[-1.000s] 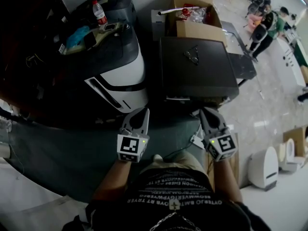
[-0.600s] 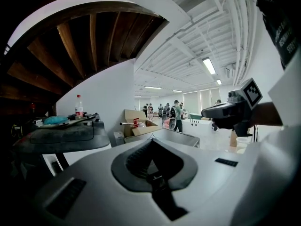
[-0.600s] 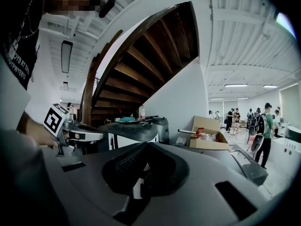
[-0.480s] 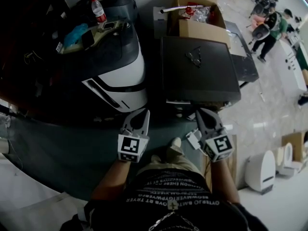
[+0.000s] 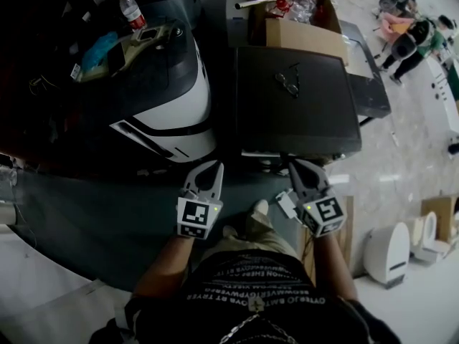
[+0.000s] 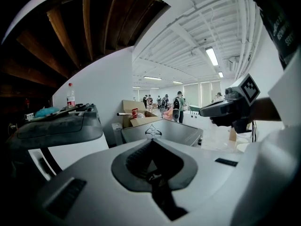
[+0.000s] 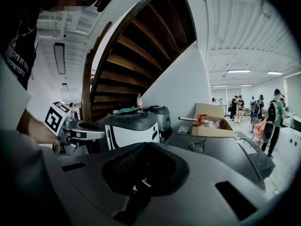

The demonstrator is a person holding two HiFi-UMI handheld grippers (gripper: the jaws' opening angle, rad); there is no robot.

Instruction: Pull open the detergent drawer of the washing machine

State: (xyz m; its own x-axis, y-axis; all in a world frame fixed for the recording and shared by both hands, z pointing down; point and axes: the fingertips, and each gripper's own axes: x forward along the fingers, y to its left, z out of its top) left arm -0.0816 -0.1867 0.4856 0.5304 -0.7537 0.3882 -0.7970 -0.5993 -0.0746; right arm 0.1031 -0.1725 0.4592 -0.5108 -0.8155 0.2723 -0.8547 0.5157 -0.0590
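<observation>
The camera has pushed forward since a second ago. The dark grey washing machine (image 5: 294, 99) now fills more of the head view and sits lower in it. The plastic bottle (image 5: 130, 9) on the white-and-black machine (image 5: 168, 113) to its left has slid up near the top edge.

The left gripper (image 5: 205, 170) has hardly shifted; it hangs just short of the gap between the two machines. Its fingers (image 6: 136, 157) are closed tip to tip with nothing between them.

The right gripper (image 5: 306, 169) has edged a touch inward and up and is just in front of the washing machine's front edge. Its fingers (image 7: 127, 161) are also pressed together and empty.

The detergent drawer cannot be picked out. From above, the machine's front is only a thin strip, and neither gripper touches it.

A pair of glasses (image 5: 288, 83) lies on the lid, and the open cardboard box (image 5: 297, 31) stands behind. The person's shoe (image 5: 259, 208) shows between the grippers, about where it was half a second ago. People (image 5: 409, 45) on the far floor have drifted toward the top right corner.
</observation>
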